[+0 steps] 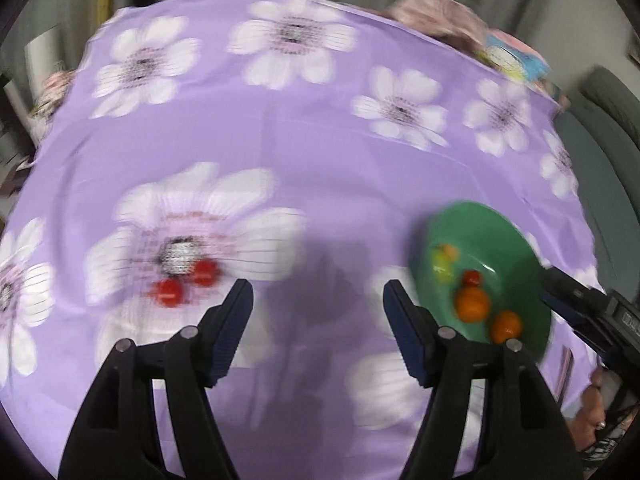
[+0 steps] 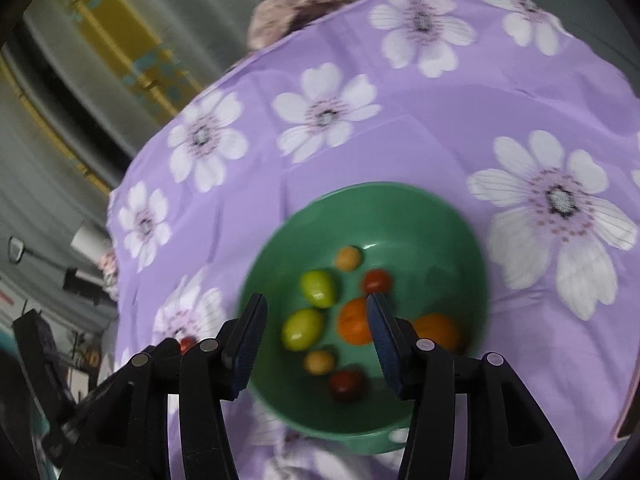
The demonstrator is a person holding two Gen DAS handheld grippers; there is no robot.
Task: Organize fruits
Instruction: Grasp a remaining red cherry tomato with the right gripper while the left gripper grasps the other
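A green bowl (image 2: 400, 220) sits on the purple flowered cloth and holds several small fruits: two green ones (image 2: 318, 288), orange ones (image 2: 354, 322), red ones (image 2: 376, 280) and small yellow ones (image 2: 348, 258). My right gripper (image 2: 316, 320) is open and empty, hovering over the bowl. In the left wrist view the bowl (image 1: 472, 228) is at the right. Two red fruits (image 1: 186, 282) lie on the cloth just left of my left gripper (image 1: 318, 300), which is open and empty above the cloth. The right gripper (image 1: 580, 300) shows at that view's right edge.
The purple cloth (image 1: 280, 140) covers the whole table. Crumpled fabric (image 1: 448, 16) and a colourful item (image 1: 516, 56) lie at the far edge. A grey chair (image 1: 608, 128) stands to the right. A red fruit (image 2: 187, 344) peeks out behind my right gripper's left finger.
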